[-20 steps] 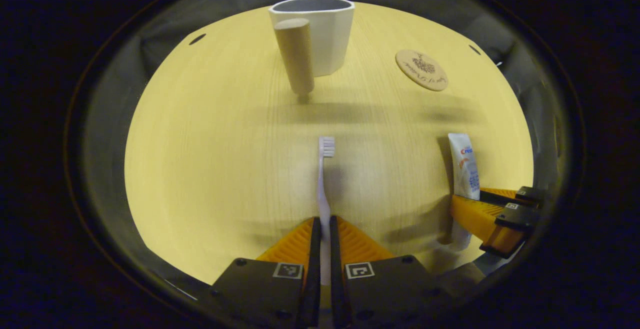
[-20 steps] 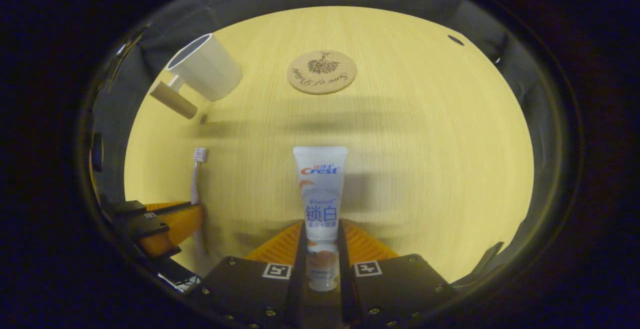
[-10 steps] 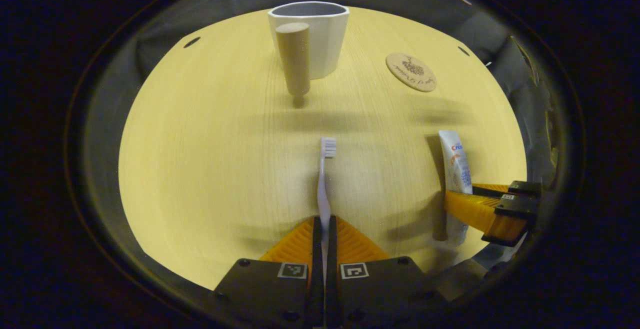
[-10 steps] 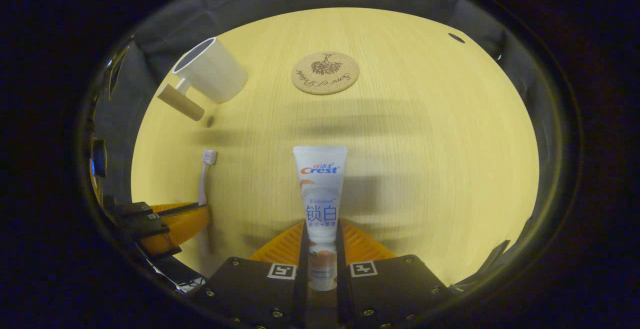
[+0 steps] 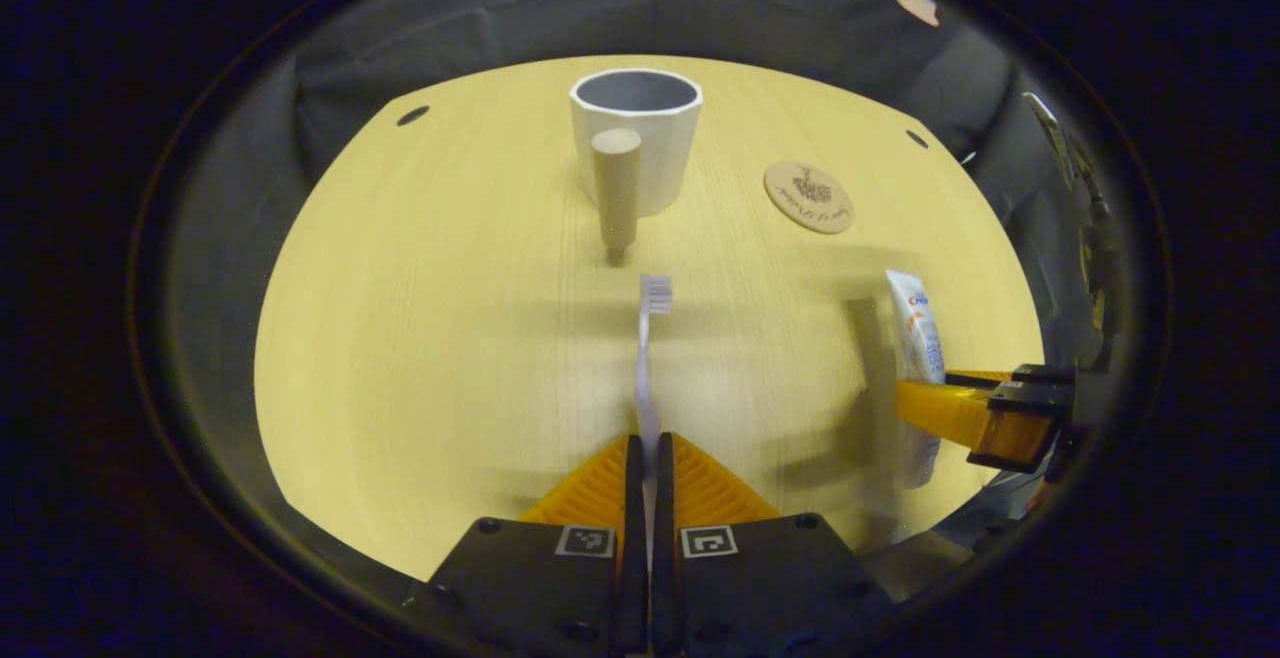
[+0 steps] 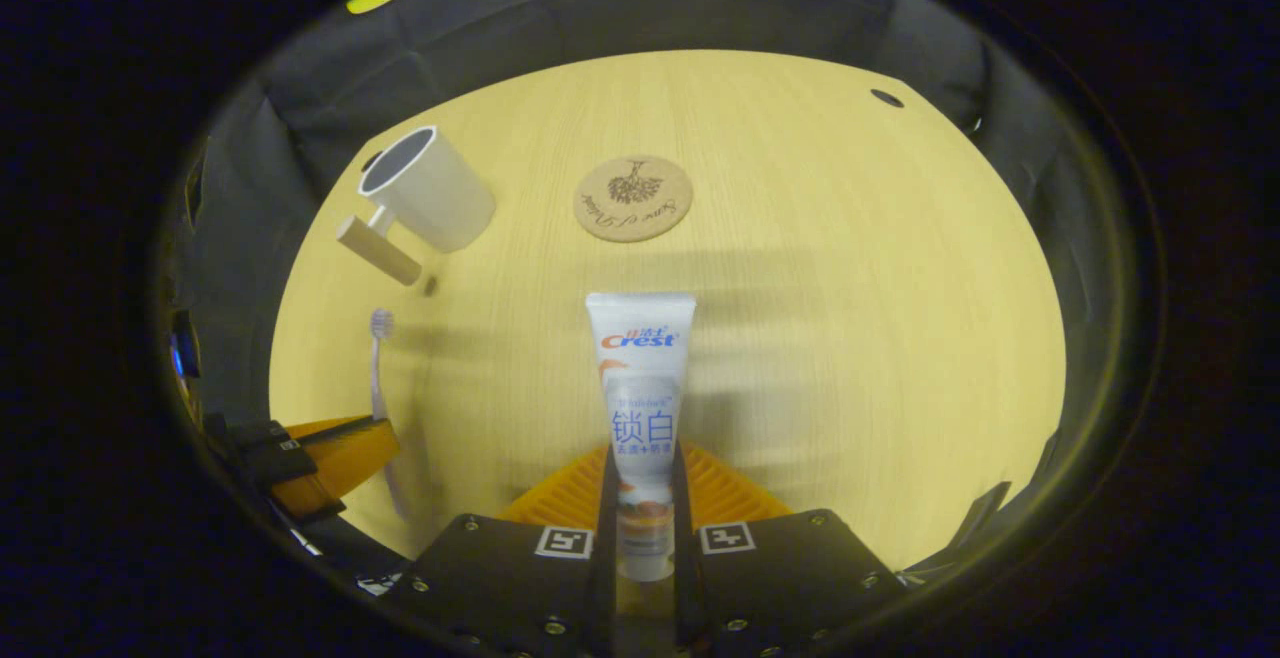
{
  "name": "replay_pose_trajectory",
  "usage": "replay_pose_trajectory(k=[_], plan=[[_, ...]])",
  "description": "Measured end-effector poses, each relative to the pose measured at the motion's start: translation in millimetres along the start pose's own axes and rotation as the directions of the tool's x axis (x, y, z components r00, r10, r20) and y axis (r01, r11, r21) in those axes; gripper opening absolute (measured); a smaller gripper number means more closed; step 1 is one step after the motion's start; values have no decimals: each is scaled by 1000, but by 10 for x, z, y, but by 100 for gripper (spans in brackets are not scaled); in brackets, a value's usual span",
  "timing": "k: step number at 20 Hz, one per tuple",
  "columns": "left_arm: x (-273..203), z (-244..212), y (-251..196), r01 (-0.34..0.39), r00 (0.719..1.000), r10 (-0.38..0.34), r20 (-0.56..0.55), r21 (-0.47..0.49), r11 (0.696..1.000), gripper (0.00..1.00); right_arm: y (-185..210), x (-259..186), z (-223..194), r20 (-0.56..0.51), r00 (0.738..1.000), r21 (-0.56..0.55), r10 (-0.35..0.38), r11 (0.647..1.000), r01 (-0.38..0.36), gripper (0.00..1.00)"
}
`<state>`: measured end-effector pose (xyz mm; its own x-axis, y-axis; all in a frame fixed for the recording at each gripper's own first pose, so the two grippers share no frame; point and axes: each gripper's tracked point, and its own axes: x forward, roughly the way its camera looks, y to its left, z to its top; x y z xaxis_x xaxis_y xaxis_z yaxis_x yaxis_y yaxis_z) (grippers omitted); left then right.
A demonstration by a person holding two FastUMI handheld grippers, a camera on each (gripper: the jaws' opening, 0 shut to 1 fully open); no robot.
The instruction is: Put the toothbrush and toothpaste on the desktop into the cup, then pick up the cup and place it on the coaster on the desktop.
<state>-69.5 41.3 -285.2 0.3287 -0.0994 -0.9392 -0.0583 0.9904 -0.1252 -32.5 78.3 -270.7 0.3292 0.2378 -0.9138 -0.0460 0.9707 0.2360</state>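
Observation:
My left gripper (image 5: 648, 458) is shut on the handle of a pale toothbrush (image 5: 648, 358), whose bristle head points toward the cup and hangs above the table. The white cup (image 5: 636, 138) with a wooden peg handle stands upright at the far middle of the left gripper view. My right gripper (image 6: 643, 468) is shut on a white toothpaste tube (image 6: 641, 378), held off the table with its flat end forward. A round cork coaster (image 6: 633, 198) lies beyond the tube, with the cup (image 6: 428, 188) to its left. The toothpaste (image 5: 918, 338) and right gripper (image 5: 960, 413) show at the right of the left gripper view.
The light wooden table (image 5: 430, 338) has small dark holes near its far corners (image 5: 412, 116). Black cloth walls close in behind and beside it. In the right gripper view the left gripper (image 6: 330, 453) with the toothbrush (image 6: 378, 368) sits at the lower left.
Both grippers have risen with their loads; the toothbrush and the toothpaste are now off the table. The cup and coaster look smaller and farther, and more of the cloth wall shows.

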Motion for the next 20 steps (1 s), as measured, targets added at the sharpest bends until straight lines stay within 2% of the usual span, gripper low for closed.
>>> replay_pose_trajectory(k=[6, 10, 14, 19, 20], plan=[[-370, 252, 63, 7, 985, -3, 170, -21, 1000, 10, 83, -233, 170, 115, 993, -36, 28, 999, -24, 24], [-594, 548, 180, 31, 951, -17, 309, -42, 999, 10, 148, -423, 289, 205, 978, -63, 41, 998, -28, 24], [-834, 918, 298, 55, 888, -24, 459, -55, 997, 10, 212, -614, 407, 292, 955, -73, 54, 997, -35, 24], [-1111, 1432, 502, 53, 780, -8, 626, -54, 997, 9, 283, -875, 619, 411, 908, -86, 80, 995, -49, 24], [-1149, 1509, 546, 52, 763, -7, 647, -50, 997, 14, 289, -911, 663, 435, 897, -90, 80, 995, -45, 24]])
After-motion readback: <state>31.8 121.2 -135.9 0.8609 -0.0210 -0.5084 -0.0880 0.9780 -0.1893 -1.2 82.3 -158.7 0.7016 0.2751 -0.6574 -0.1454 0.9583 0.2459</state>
